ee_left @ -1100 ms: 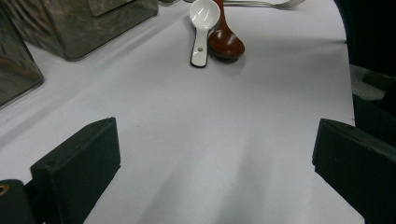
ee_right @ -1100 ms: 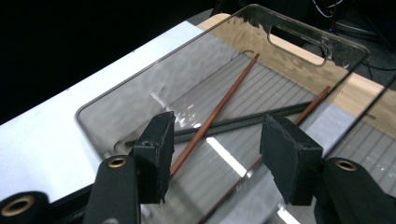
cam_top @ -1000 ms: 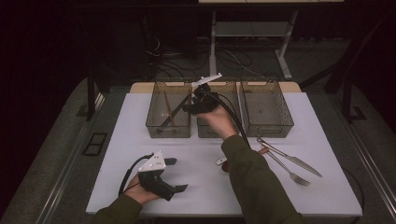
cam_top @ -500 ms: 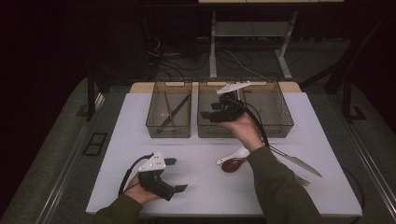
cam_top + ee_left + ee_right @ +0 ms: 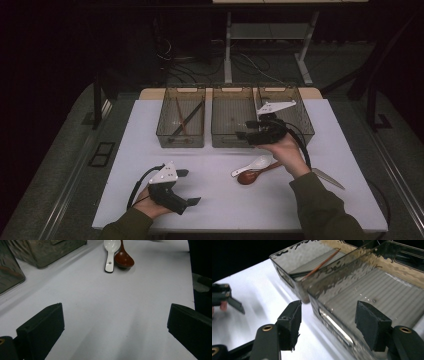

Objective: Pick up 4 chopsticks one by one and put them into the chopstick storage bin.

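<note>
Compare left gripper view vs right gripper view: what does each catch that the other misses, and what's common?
Left gripper view alone: a white spoon and a brown spoon lying side by side on the table, beyond the open, empty left gripper.

Right gripper view alone: the ribbed, bare floor of the middle bin past the open right gripper, plus chopsticks in the next bin.

Both: the white tabletop and clear bin walls.

A white spoon (image 5: pixel 252 165) and a brown spoon (image 5: pixel 251 175) lie side by side, touching, on the white tabletop (image 5: pixel 220 200), in front of the middle bin (image 5: pixel 232 140). Both bowls face up; the handles point in opposite directions.
</note>
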Tool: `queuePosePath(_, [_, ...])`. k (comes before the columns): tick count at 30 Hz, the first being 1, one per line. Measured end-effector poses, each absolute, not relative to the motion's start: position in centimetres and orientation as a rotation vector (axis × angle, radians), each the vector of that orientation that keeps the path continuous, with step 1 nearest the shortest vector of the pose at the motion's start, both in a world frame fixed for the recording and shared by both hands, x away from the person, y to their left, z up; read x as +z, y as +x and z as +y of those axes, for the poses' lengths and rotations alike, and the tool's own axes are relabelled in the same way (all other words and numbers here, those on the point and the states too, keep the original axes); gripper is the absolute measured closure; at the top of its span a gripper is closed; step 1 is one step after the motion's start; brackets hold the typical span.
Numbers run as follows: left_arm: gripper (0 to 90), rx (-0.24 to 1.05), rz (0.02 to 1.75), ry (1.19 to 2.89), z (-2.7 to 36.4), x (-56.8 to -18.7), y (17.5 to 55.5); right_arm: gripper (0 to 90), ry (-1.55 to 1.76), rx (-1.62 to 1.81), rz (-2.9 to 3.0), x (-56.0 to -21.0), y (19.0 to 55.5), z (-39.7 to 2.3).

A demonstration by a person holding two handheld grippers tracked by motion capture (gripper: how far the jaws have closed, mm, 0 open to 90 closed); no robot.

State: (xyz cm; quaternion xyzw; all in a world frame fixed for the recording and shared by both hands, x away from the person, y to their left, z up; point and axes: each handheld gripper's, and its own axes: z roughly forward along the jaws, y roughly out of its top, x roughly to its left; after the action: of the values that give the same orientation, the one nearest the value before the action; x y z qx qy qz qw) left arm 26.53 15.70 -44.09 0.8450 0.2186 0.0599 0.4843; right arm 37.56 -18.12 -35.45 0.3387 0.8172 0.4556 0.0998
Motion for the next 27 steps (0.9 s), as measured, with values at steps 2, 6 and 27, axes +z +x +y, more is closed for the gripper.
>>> queuePosePath(2, [0.6, 0.146, 0.536, 2.056, 15.7, -44.1, 26.6, 38.1, 0.994, 1.345, 2.418, -35.6, 36.8, -19.0])
queuePosePath(6, [0.6, 0.147, 0.532, 2.058, 15.6, -44.2, 26.6, 38.2, 0.987, 1.332, 2.428, -35.9, 35.5, -20.7])
queuePosePath(27, [0.6, 0.156, 0.529, 2.059, 15.7, -44.0, 26.4, 44.7, 1.077, 1.286, 2.377, -37.9, 31.3, -27.2])
